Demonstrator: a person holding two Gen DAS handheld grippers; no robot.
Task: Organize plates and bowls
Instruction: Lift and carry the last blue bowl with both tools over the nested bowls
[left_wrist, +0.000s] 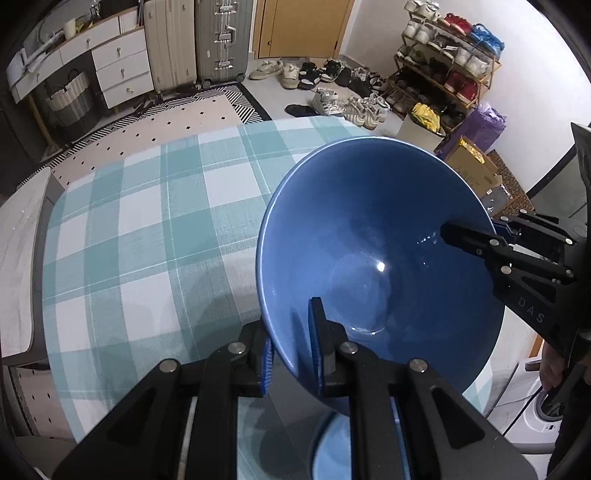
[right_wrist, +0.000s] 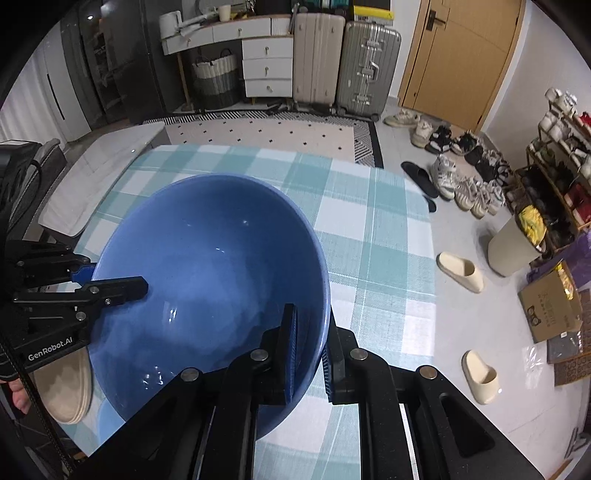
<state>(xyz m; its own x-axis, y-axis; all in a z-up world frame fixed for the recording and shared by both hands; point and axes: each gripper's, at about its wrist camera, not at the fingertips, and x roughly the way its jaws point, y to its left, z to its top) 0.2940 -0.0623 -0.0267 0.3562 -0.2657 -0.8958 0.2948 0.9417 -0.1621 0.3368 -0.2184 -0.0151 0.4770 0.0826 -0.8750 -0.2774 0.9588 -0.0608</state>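
Observation:
A large blue bowl (left_wrist: 376, 236) is held above the table with the teal checked cloth (left_wrist: 147, 229). My left gripper (left_wrist: 290, 354) is shut on the bowl's near rim, one finger inside and one outside. My right gripper (right_wrist: 308, 354) is shut on the opposite rim of the same bowl (right_wrist: 214, 280). Each gripper shows in the other's view: the right one (left_wrist: 480, 240) at the bowl's right rim, the left one (right_wrist: 107, 286) at its left rim. Another blue dish (left_wrist: 332, 450) lies below the bowl, mostly hidden.
A cream plate stack (right_wrist: 66, 387) sits at the table's left near corner. Beyond the table are a patterned rug (right_wrist: 266, 133), suitcases (right_wrist: 365, 66), white drawers (right_wrist: 267, 66), shoes (right_wrist: 458, 184), a shoe rack (left_wrist: 443, 66) and slippers (right_wrist: 461, 271) on the floor.

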